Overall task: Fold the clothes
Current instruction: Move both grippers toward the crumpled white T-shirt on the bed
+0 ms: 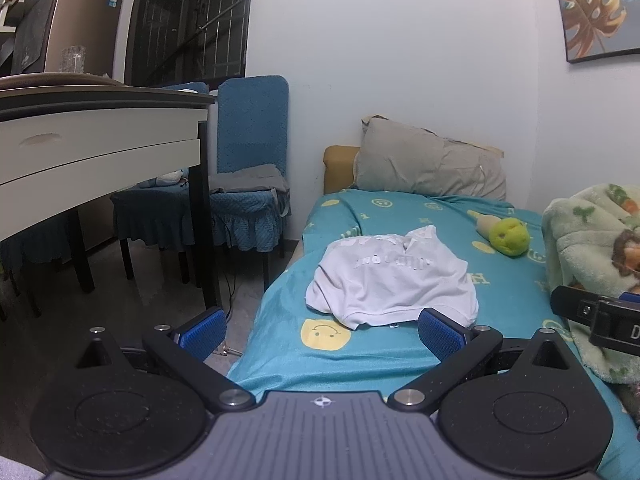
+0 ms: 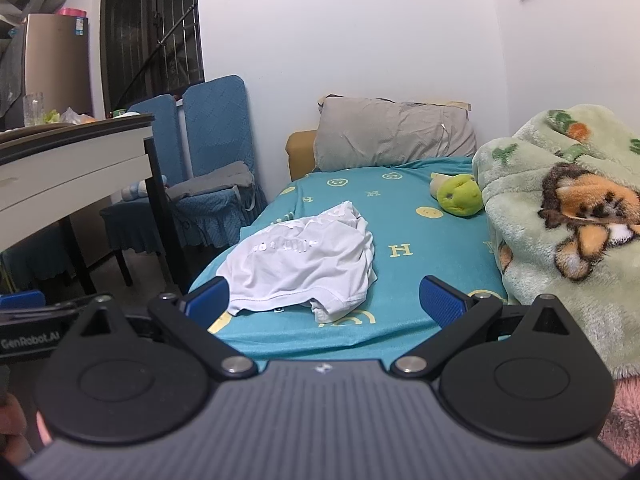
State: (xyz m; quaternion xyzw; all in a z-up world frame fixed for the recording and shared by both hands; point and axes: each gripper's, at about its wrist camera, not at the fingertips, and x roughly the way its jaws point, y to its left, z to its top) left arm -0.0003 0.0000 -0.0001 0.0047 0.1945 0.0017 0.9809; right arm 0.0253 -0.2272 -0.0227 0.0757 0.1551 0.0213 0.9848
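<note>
A crumpled white T-shirt (image 1: 390, 280) with pale lettering lies in a heap on the teal bed sheet (image 1: 360, 356), near the bed's left edge; the right wrist view shows the same white T-shirt (image 2: 304, 260). My left gripper (image 1: 322, 332) hovers short of the shirt's near hem, jaws wide open and empty. My right gripper (image 2: 324, 300) is also wide open and empty, just in front of the shirt's near hem. The body of the right gripper shows at the right edge of the left wrist view, and the left one at the left edge of the right wrist view.
A green fleece blanket (image 2: 568, 216) with a cartoon print is piled on the bed's right side. A green plush toy (image 2: 458, 194) and a grey pillow (image 2: 396, 136) lie towards the headboard. A table (image 1: 92, 152) and blue-covered chairs (image 1: 248, 184) stand left of the bed.
</note>
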